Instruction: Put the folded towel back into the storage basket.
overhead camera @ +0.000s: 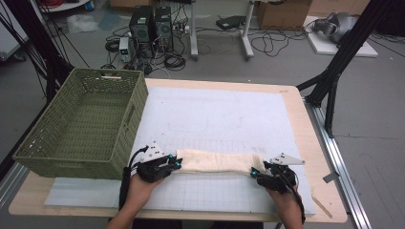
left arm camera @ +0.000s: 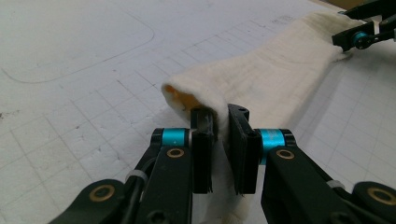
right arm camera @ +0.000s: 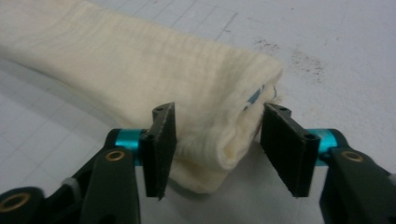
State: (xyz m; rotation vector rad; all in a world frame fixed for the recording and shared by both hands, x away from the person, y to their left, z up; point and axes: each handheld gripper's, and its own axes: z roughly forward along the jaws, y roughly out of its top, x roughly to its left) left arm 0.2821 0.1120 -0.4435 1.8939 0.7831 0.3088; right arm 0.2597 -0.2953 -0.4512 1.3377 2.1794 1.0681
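Note:
A cream cloth (overhead camera: 215, 162), folded into a long strip, lies across the front of the white grid mat (overhead camera: 215, 119). My left gripper (overhead camera: 177, 164) is shut on the strip's left end; in the left gripper view the pads of that gripper (left arm camera: 222, 116) pinch a fold of the cloth (left arm camera: 280, 70). My right gripper (overhead camera: 255, 171) sits at the strip's right end. In the right gripper view the jaws of that gripper (right arm camera: 218, 112) stand on either side of the cloth's (right arm camera: 140, 60) folded end, with a small gap at the right pad. The right gripper (left arm camera: 359, 37) also shows far off in the left gripper view.
A green woven basket (overhead camera: 138, 95) stands empty on the table's left side, close behind my left gripper. The wooden table edge (overhead camera: 305, 143) runs just right of the mat. Beyond the table are black frame legs and computers on the floor.

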